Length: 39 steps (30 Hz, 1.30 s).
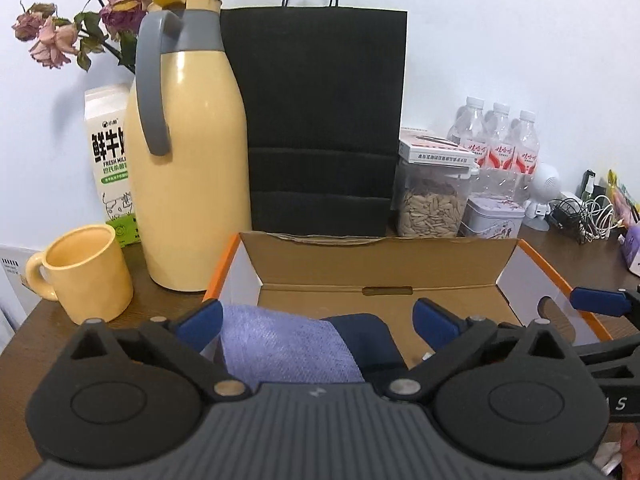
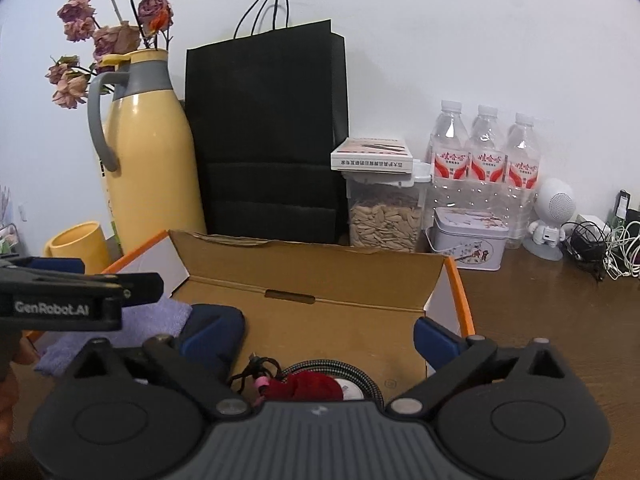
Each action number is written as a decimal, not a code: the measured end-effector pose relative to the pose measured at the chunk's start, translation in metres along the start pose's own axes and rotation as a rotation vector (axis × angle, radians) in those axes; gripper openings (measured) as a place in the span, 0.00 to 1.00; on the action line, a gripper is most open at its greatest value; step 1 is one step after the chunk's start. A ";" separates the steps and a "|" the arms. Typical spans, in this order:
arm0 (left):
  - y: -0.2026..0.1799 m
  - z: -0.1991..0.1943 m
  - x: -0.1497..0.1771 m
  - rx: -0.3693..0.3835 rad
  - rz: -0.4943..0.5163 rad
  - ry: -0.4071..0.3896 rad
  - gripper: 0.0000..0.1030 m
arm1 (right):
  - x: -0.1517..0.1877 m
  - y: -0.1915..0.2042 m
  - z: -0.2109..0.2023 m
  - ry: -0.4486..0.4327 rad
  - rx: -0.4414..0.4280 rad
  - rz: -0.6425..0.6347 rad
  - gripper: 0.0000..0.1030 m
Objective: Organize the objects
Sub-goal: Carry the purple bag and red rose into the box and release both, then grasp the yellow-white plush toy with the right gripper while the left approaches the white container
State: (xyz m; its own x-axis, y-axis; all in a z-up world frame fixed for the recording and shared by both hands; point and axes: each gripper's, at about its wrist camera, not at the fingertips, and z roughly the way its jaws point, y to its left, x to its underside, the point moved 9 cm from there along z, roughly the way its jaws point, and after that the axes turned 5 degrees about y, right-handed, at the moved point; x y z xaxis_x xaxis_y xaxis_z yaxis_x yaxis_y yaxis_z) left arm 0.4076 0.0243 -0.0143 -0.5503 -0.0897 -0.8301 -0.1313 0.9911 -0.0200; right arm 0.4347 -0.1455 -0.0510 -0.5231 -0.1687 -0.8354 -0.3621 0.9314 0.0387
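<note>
My left gripper [image 1: 318, 322] stands with its blue pads spread wide, nothing pinched; the lavender cloth [image 1: 288, 348] lies between and just below them, low in the left wrist frame, inside the cardboard box [image 1: 376, 264]. Its long axis runs from the lower left of the frame toward the centre, where it overlaps a dark navy fabric [image 1: 360, 332]. My right gripper [image 2: 330, 336] is likewise spread and empty, over the box's right half, where a dark red pouch [image 2: 312, 386] sits on a coil of braided cable [image 2: 360, 376] at the bottom centre of its view.

So the cloth lies nearer my left fingers and the pouch nearer my right; I judge any next reach should go by that split.

The cloth is soft, with a fine woven grain (it would bunch, I think, not lift flat). The box is stiff corrugated board with orange edges and an upright back flap. The pouch looks plush, the cable stiff and springy.
</note>
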 end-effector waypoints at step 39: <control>0.028 -0.133 0.054 0.055 0.014 -0.028 1.00 | 0.038 0.020 -0.132 -0.102 0.021 -0.047 1.00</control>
State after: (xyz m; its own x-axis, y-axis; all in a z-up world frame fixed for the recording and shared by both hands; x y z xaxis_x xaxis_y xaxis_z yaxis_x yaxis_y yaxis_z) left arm 0.2645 0.0341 0.0145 -0.5281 -0.0740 -0.8460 -0.0779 0.9962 -0.0385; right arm 0.3055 -0.1764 -0.0095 -0.4242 -0.1793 -0.8876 -0.3673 0.9300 -0.0124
